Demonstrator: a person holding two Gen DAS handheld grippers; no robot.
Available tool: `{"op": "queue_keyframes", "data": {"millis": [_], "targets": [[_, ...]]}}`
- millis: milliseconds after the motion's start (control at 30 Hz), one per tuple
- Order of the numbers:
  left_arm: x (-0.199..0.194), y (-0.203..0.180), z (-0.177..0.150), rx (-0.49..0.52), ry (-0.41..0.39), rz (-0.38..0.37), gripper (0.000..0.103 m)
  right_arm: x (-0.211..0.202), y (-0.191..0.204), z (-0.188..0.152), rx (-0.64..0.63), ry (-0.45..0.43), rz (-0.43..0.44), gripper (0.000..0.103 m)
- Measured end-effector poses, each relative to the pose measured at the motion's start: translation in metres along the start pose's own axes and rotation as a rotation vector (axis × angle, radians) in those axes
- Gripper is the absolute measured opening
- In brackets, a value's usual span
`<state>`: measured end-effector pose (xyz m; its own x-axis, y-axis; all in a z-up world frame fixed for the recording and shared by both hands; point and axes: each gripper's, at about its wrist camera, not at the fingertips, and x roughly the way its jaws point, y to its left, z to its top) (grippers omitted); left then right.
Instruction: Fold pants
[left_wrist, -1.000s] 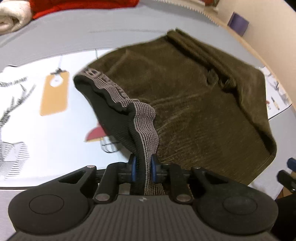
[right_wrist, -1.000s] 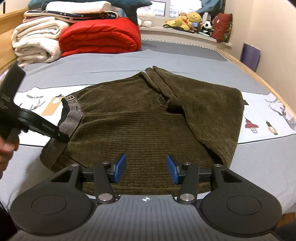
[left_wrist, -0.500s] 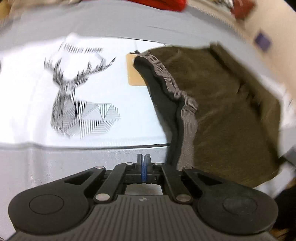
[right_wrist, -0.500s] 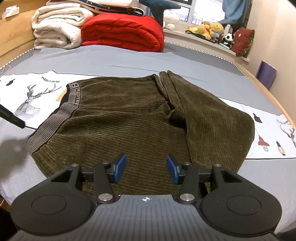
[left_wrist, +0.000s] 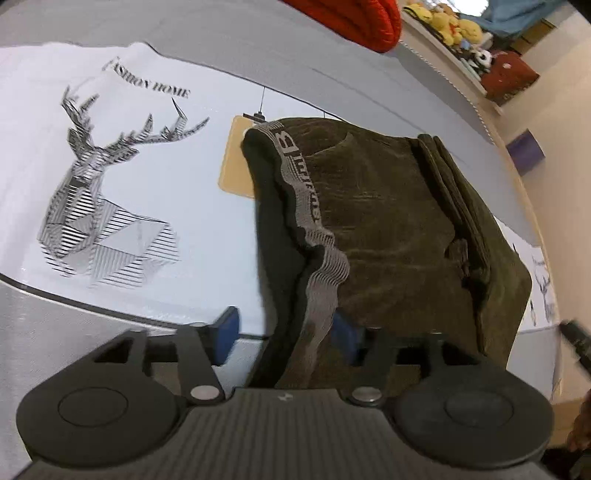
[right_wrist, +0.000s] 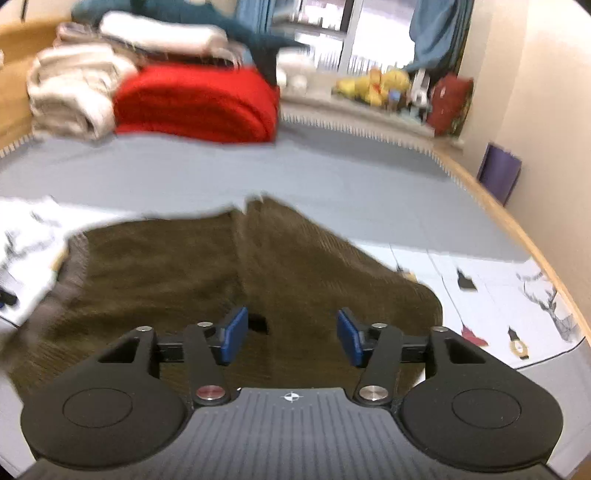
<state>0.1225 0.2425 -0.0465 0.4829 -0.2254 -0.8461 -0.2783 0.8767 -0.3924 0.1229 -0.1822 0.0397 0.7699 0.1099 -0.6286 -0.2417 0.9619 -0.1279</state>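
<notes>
Dark olive corduroy pants (left_wrist: 388, 221) lie folded on the bed, with a grey elastic waistband (left_wrist: 314, 221) along their left edge. My left gripper (left_wrist: 286, 332) is open, and the near end of the waistband lies between its blue pads without being pinched. In the right wrist view the pants (right_wrist: 184, 266) spread across the bed. My right gripper (right_wrist: 291, 338) is open and empty just above their near part, over the crotch seam.
The bed has a grey sheet (right_wrist: 332, 177) with a white printed panel showing a deer (left_wrist: 99, 203). A red folded blanket (right_wrist: 195, 103) and cream towels (right_wrist: 70, 92) lie at the far end. Soft toys (right_wrist: 376, 85) line the sill. The wooden bed edge (right_wrist: 517, 229) runs along the right.
My left gripper went from shut on the waistband to shut and free of it, then opened around the waistband's near end. My right gripper stayed open and moved forward over the pants.
</notes>
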Motion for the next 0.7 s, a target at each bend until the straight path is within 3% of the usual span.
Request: {"op": "queue_keyframes", "data": {"millis": [133, 333, 500, 567, 700], "targets": [[0.022, -0.007, 0.012, -0.088, 0.021, -0.002, 0.084, 0.042, -0.016, -0.017, 0.012, 0.144, 0.001, 0.056], [0.058, -0.010, 0.028, -0.210, 0.072, 0.021, 0.085, 0.061, -0.009, -0.014, -0.025, 0.151, 0.030, 0.056], [0.078, -0.024, 0.032, -0.174, 0.086, 0.035, 0.084, 0.073, -0.010, -0.012, -0.022, 0.175, 0.052, 0.056], [0.081, -0.031, 0.033, -0.121, 0.080, 0.072, 0.075, 0.076, -0.009, -0.011, -0.018, 0.189, 0.046, 0.056], [0.076, -0.039, 0.030, -0.005, 0.047, 0.118, 0.035, 0.082, -0.005, -0.011, -0.005, 0.207, 0.035, 0.056]]}}
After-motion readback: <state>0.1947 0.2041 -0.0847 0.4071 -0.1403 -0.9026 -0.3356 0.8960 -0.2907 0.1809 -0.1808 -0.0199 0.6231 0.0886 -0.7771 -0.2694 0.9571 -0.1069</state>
